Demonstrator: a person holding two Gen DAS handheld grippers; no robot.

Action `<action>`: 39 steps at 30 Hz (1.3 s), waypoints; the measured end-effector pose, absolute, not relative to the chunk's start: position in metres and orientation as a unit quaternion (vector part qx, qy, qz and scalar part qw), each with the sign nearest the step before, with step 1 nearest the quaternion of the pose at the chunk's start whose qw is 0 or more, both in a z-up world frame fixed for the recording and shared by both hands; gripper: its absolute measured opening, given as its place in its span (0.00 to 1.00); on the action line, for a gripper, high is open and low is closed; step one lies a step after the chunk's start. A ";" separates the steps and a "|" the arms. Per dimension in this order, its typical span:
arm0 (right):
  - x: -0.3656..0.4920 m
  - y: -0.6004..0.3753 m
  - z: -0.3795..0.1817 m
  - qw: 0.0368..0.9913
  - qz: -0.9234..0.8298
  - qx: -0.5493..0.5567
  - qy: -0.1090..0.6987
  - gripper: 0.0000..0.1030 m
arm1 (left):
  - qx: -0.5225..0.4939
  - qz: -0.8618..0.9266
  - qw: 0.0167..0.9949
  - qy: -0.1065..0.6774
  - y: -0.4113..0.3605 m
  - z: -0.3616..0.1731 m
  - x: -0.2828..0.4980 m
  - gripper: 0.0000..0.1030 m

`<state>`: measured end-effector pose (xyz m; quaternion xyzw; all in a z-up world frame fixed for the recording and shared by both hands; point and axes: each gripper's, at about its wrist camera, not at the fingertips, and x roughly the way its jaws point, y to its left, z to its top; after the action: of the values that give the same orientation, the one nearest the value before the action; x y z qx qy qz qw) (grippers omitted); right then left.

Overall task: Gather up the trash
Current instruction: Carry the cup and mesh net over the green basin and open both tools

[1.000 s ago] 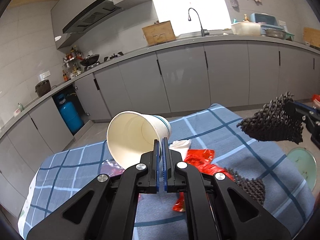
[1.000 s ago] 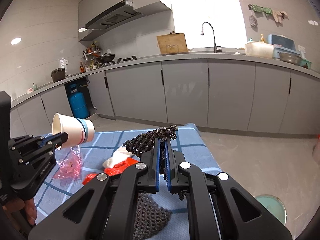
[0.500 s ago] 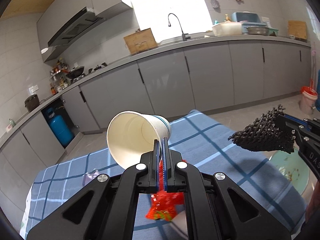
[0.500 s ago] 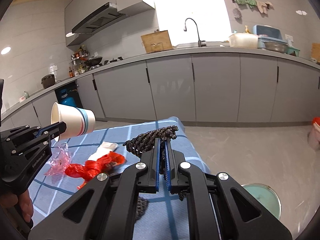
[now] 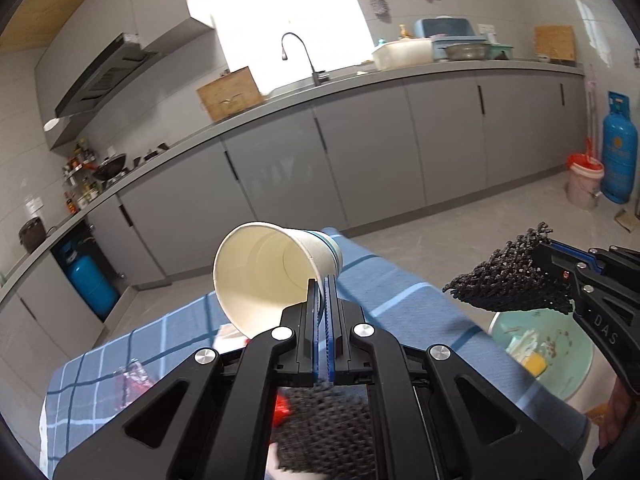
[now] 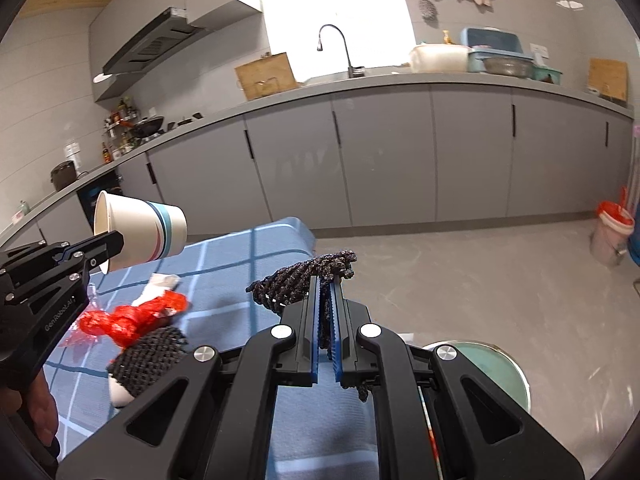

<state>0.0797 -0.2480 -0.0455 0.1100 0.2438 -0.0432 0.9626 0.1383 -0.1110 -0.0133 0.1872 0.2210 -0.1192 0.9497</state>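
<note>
My left gripper [image 5: 323, 280] is shut on the rim of a white paper cup [image 5: 272, 272] with a blue band, held tilted above the table; it also shows in the right wrist view [image 6: 140, 228]. My right gripper [image 6: 326, 280] is shut on a piece of black foam netting [image 6: 304, 280], held in the air at the table's right end; it also shows in the left wrist view [image 5: 512, 280]. A pale green trash bin [image 5: 544, 352] stands on the floor under the netting. It also shows in the right wrist view [image 6: 492, 364].
On the blue checked tablecloth [image 6: 240, 256] lie a red plastic wrapper [image 6: 132, 316], a white paper scrap [image 6: 160, 282], a second black netting piece [image 6: 148, 356] and a clear pink wrapper [image 5: 134, 376]. Grey kitchen cabinets [image 6: 380, 160] run behind. A white bucket [image 6: 612, 232] stands at right.
Both grippers have moved to the right with their loads. The black netting now hangs over the green bin, and the cup is nearer the table's right end.
</note>
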 end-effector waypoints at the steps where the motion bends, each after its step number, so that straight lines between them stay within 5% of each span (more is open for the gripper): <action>1: 0.078 -0.251 -0.047 0.962 -0.047 0.111 0.244 0.07 | 0.190 -0.125 0.948 0.221 -0.117 -0.015 0.137 0.04; 33: 0.049 -0.372 -0.131 0.924 -0.168 0.152 0.309 0.10 | 0.234 -0.311 0.883 0.264 -0.242 -0.102 0.084 0.05; 35: 0.051 -0.377 -0.138 0.920 -0.168 0.159 0.317 0.18 | 0.238 -0.315 0.879 0.267 -0.246 -0.108 0.083 0.21; 36: 0.052 -0.380 -0.143 0.917 -0.169 0.165 0.321 0.38 | 0.246 -0.316 0.876 0.270 -0.247 -0.113 0.082 0.46; 37: 0.052 -0.383 -0.147 0.916 -0.174 0.169 0.320 0.48 | 0.248 -0.310 0.879 0.266 -0.247 -0.114 0.081 0.61; 39: 0.051 -0.386 -0.152 0.912 -0.177 0.176 0.325 0.52 | 0.251 -0.306 0.881 0.258 -0.245 -0.114 0.080 0.62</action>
<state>0.0511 -0.3860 -0.1521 0.1755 0.3249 -0.1775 0.9122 0.0795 -0.2451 -0.1140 0.2511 0.2579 -0.3065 0.8812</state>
